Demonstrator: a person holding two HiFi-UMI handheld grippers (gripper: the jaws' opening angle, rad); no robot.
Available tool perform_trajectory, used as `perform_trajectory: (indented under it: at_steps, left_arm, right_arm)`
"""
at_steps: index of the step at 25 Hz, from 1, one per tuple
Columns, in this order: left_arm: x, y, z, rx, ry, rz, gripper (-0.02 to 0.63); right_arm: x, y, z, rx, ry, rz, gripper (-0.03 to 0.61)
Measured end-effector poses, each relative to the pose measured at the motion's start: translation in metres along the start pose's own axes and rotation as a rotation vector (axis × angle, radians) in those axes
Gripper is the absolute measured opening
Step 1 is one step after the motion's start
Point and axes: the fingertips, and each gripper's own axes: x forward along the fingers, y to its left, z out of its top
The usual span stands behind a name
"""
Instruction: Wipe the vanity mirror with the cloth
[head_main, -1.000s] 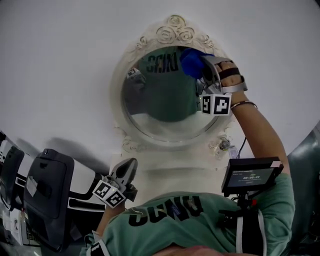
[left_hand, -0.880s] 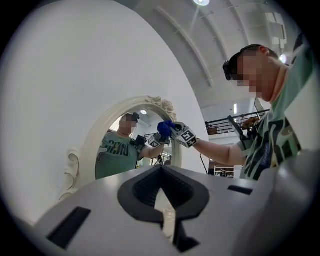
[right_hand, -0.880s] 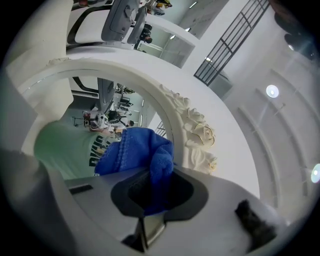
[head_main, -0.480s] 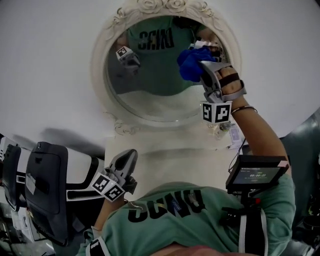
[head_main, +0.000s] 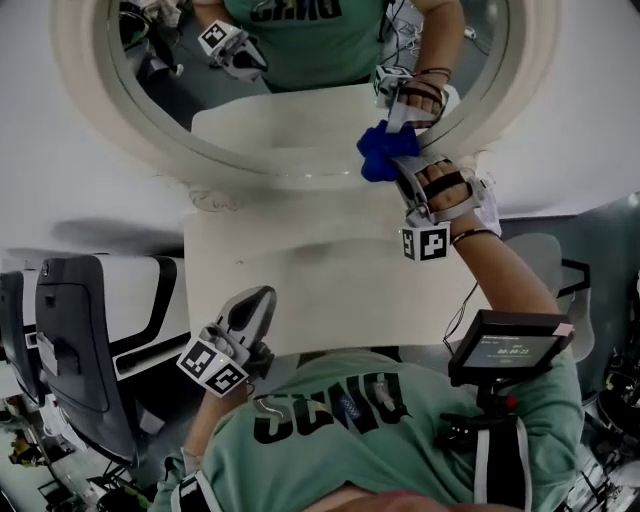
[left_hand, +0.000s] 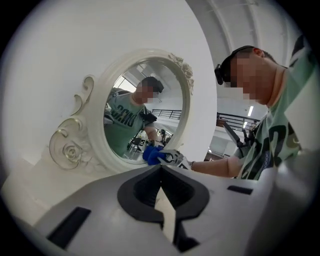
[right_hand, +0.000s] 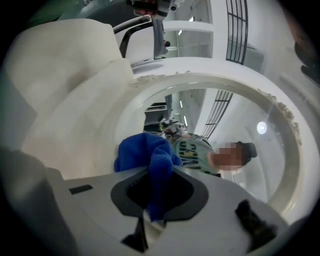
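Note:
An oval vanity mirror (head_main: 300, 60) in a white ornate frame (head_main: 130, 130) fills the top of the head view. A blue cloth (head_main: 378, 152) is pressed against the glass at its lower right rim, and my right gripper (head_main: 393, 162) is shut on it. In the right gripper view the cloth (right_hand: 145, 152) bunches out between the jaws in front of the mirror (right_hand: 225, 125). My left gripper (head_main: 258, 305) hangs low over the vanity top, shut and empty. From the left gripper view I see the mirror (left_hand: 145, 120) and the cloth (left_hand: 151, 154) at its lower edge.
The white vanity top (head_main: 300, 265) lies below the mirror against a white wall (head_main: 580, 120). A dark and white chair (head_main: 90, 330) stands at the left. A small screen unit (head_main: 505, 350) is mounted at the person's chest on the right.
The right gripper has carried the cloth down the glass, from the upper right to the lower right rim. The mirror has shifted up in the head view. The left gripper has stayed put.

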Motion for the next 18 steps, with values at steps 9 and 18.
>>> perform_trajectory:
  at_steps: [9,18]
  left_arm:
    - [-0.025,-0.012,0.002,0.021,-0.014,0.019,0.009]
    - [-0.038,-0.048,0.093,0.171,-0.185,-0.028,0.009]
  right_arm:
    - [0.001,0.017,0.000,0.005,0.066,0.110,0.048]
    - [-0.032,-0.246,0.001,-0.011,0.040,-0.287,0.048]
